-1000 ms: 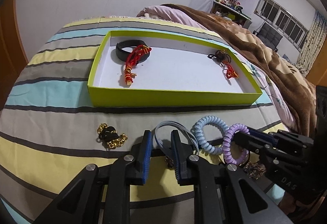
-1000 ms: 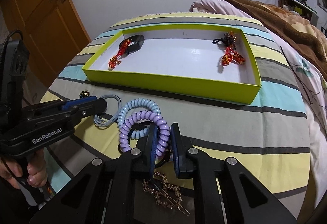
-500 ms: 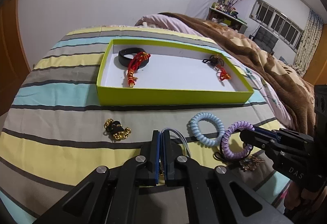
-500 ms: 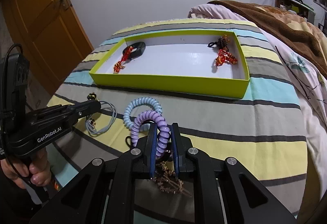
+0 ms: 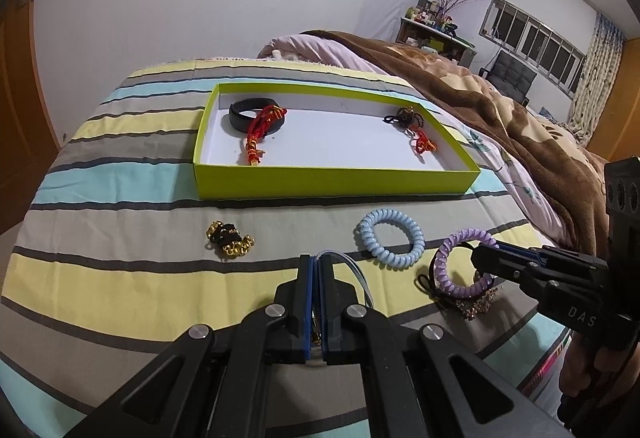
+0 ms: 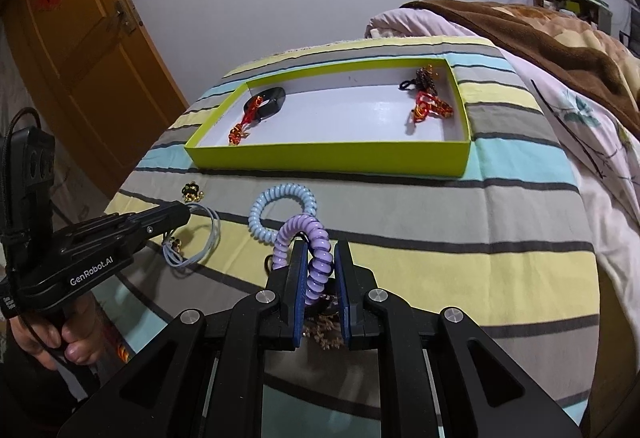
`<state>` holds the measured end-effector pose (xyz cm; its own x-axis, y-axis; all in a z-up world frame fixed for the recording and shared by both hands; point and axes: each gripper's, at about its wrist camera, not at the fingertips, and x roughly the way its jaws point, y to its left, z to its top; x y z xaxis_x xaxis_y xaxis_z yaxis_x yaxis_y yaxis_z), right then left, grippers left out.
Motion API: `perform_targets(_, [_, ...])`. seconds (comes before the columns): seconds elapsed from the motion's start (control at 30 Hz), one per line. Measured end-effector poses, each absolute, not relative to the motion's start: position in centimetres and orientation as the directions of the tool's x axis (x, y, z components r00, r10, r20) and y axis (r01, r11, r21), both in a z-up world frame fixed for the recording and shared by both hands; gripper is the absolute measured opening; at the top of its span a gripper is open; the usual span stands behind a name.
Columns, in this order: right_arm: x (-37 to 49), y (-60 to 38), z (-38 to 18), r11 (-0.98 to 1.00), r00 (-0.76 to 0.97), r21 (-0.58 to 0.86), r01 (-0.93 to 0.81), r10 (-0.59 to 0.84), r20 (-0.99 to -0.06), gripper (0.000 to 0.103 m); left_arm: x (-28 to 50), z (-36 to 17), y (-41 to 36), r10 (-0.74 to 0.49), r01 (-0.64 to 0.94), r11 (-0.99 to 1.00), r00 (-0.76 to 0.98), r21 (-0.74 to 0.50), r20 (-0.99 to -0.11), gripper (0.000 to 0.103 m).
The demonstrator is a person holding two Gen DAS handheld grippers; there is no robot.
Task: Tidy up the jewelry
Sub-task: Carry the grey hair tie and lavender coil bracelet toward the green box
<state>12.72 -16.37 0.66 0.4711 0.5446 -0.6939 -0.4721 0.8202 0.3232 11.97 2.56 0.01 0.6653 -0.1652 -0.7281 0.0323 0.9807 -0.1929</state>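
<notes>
On bed, near green tray [image 5: 332,180]: left tool [image 5: 316,266] clamped on thin blue cord [image 6: 208,238]; right tool [image 6: 320,258] clamped on purple coil [image 6: 316,258]. Risk: dark tie [image 5: 430,284] tangled underneath lifts along.

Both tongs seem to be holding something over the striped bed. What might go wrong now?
A dark elastic and glittery clip hang tangled under the purple spiral hair tie in the right tongs and may drop. The thin pale-blue cord loop could slip from the left tongs.

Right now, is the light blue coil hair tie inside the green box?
No, the light blue coil hair tie lies on the striped bedspread in front of the green box, outside its near wall.
</notes>
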Motion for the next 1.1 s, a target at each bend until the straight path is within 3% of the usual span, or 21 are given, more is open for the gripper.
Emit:
perform_targets(0.4, [12.1,-17.2,0.7,0.812,0.469,0.332,-0.480,0.557,-0.686,0.014,11.5,-0.4,2.2,-0.176,0.041,0.979,0.656,-0.199,-0.734,0.002])
perform_targets(0.53, [11.8,-17.3,1.2,0.811,0.483,0.329,-0.484,0.561,-0.673,0.009,11.3,-0.2,2.2,-0.176,0.046,0.980,0.665,-0.196,-0.726,0.002])
perform_targets(1.1, [12.4,-17.8,4.3,0.800,0.540,0.341,-0.494,0.590,-0.600,0.009,11.1,3.9,2.2,-0.188,0.094,0.980,0.726,-0.176,-0.661,0.002])
